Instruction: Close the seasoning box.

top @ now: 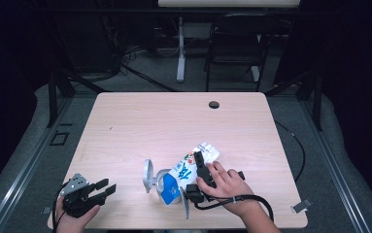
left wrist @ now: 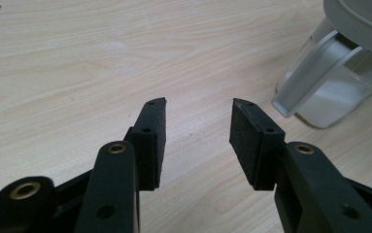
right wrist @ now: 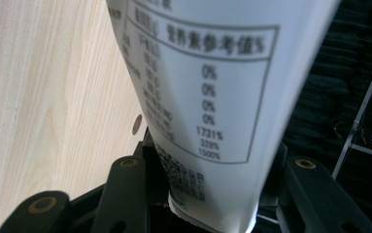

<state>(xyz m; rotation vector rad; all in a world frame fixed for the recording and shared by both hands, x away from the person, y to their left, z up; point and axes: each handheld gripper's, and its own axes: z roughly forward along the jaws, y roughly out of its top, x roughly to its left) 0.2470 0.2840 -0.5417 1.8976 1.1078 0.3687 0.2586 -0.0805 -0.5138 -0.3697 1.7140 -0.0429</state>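
Looking down from the high view, a pale wooden table (top: 125, 126) carries a white and blue pouch (top: 186, 171) near its front edge, tilted so its top end points away and to the right. The right gripper (top: 199, 165) lies along the pouch, with the right hand (top: 225, 187) on top of it. Just left of the pouch's lower end stands a clear jug (top: 150, 175) with a grey lid. The left gripper (top: 107, 188) sits well apart at the table's front left corner, held by the left hand (top: 72, 213), its jaws spread with nothing between them.

In the left gripper view, the two black pads (left wrist: 247, 141) stand apart over bare wood, and the jug (left wrist: 329, 82) rises at the upper right, near but not touching.

In the right gripper view, the pouch (right wrist: 208, 97), printed with a nutrition table, passes between the jaws, which are clamped on its sides. The table (right wrist: 42, 97) shows at the left.
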